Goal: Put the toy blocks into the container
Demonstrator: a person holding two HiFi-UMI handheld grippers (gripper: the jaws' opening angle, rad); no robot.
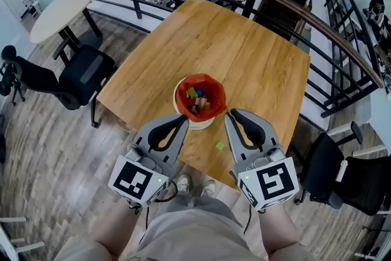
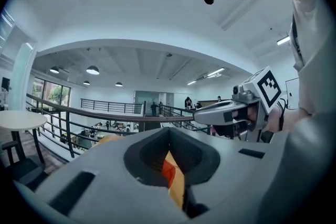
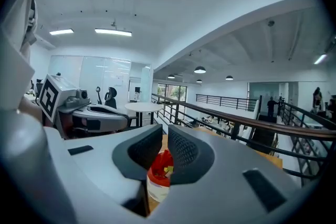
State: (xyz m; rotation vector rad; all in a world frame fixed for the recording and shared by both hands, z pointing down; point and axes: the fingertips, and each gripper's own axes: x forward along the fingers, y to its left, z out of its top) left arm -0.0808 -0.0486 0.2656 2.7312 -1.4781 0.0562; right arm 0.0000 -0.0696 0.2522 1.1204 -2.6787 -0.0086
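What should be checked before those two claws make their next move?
1. Every block in the container: not ok; one green block lies on the table, apart from it.
2. Container upright: ok, with blocks inside.
3. Is the left gripper empty: ok, jaws together on nothing.
4. Is the right gripper empty: ok, only a slit between its jaws.
5. Jaws wide enough to take a block: not ok.
6. More pieces hidden under the grippers: cannot tell.
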